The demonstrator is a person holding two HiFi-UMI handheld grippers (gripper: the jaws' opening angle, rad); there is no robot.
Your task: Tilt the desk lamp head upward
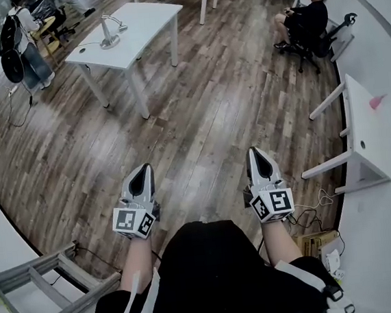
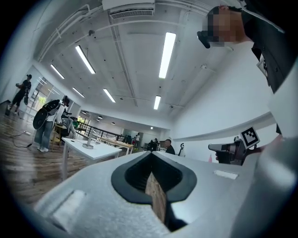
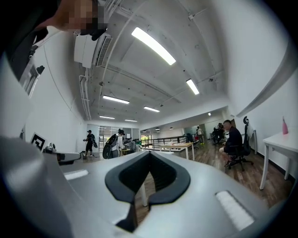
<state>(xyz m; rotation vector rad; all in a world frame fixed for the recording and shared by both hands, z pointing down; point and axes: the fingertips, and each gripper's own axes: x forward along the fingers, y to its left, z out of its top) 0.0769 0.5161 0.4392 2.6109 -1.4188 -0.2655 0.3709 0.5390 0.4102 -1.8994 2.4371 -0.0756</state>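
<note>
Desk lamp [image 1: 109, 33] sits on table [image 1: 147, 16], away from edges; floor [image 1: 205, 117] surrounds table.

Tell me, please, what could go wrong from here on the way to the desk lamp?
1. Tripping seems possible: a ladder lies low at the person's left and loose cables lie on the floor at the right.
2. The desk lamp stands far off on the white table, and the left hand-held gripper and the right hand-held gripper are both shut and empty. Arriving shut, they may push the lamp instead of gripping its head.
</note>
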